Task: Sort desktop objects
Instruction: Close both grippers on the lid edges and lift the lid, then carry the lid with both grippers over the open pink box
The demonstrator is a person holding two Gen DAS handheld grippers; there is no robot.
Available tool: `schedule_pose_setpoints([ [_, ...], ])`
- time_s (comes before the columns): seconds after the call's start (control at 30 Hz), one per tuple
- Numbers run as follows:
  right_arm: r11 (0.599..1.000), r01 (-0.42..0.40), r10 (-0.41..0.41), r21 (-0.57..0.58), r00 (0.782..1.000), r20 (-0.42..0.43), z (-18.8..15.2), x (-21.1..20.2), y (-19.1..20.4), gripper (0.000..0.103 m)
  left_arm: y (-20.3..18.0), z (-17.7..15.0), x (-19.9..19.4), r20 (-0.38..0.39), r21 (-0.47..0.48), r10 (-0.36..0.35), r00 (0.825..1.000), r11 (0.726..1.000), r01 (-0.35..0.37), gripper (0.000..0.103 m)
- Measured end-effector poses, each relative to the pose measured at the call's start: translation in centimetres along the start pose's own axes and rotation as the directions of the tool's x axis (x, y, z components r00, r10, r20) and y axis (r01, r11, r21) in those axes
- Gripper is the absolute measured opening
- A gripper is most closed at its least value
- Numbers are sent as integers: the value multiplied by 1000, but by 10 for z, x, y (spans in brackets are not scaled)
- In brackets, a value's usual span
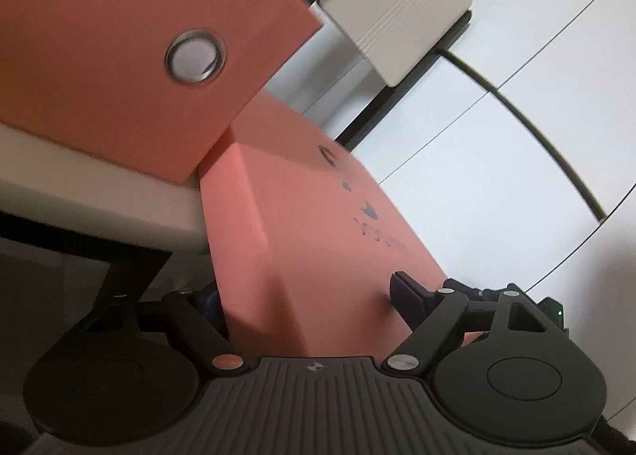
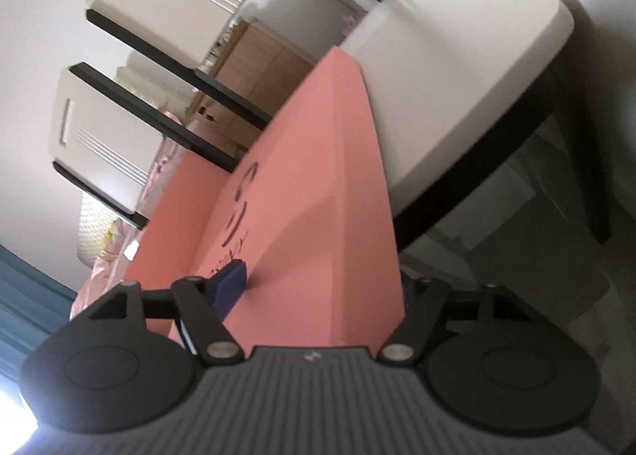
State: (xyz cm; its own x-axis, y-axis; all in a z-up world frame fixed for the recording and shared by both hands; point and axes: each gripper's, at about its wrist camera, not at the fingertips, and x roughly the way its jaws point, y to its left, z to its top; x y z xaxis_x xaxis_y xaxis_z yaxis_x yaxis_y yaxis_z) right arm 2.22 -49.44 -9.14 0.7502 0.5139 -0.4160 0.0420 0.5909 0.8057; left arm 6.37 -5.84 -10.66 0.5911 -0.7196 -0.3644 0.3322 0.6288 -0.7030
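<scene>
Left wrist view: the pale surface (image 1: pixel 99 184) is carrying two salmon-pink boxes. The nearer pink box (image 1: pixel 318 256) is lying at the surface's edge and reaching out past it toward the camera, with dark printed marks on its broad face. The second pink box (image 1: pixel 119 57), showing a round metal eyelet, is standing behind it, and the two are touching at a corner. White chairs (image 1: pixel 397 10) are standing beyond the surface. The left tongs (image 1: pixel 310 296) are clenching the near end of the pink box, one dark pad (image 1: pixel 409 296) pressing on its printed face and the other finger sitting mostly hidden behind its opposite side.

Right wrist view: the same pink box (image 2: pixel 302 196) is stretching away from the camera beside the surface (image 2: pixel 457 77), with two white chairs (image 2: pixel 119 129) and a wooden cabinet behind. The right tongs (image 2: pixel 318 288) are grasping this end of the box, a blue pad (image 2: pixel 232 284) bearing on the printed face and the other finger lying against the far side.
</scene>
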Motion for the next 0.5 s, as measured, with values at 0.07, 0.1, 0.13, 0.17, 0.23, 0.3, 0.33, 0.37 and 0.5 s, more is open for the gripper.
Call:
schedule_pose_setpoints([
  [0.07,1000,-11,12,-24,1000,17,-1,-8,9,70,-6,4,-6,17,-1,-8,1000,1000,8,84],
  [0.1,999,-17,18,-39,999,28,-1,-11,15,70,-9,6,-8,21,-4,-14,1000,1000,14,84],
  [0.13,998,-21,23,-55,999,40,0,-15,19,69,-11,9,-11,23,-6,-22,999,1000,22,84],
  [0.17,997,-25,29,-71,998,53,1,-19,24,69,-14,12,-13,26,-6,-32,999,999,33,84],
  [0.23,995,-37,45,-96,996,80,2,-25,35,68,-21,18,-20,42,0,-56,998,998,56,85],
  [0.3,992,-49,61,-119,993,104,3,-32,46,68,-25,23,-24,53,-1,-64,997,998,64,85],
  [0.33,991,-50,65,-126,992,112,5,-33,49,68,-27,25,-25,56,-2,-68,996,998,68,85],
  [0.37,989,-51,68,-137,990,120,4,-38,50,68,-29,27,-26,54,-9,-69,996,998,70,85],
  [0.5,988,-54,76,-146,986,148,3,-51,55,68,-38,33,-30,54,-8,-74,996,997,75,85],
])
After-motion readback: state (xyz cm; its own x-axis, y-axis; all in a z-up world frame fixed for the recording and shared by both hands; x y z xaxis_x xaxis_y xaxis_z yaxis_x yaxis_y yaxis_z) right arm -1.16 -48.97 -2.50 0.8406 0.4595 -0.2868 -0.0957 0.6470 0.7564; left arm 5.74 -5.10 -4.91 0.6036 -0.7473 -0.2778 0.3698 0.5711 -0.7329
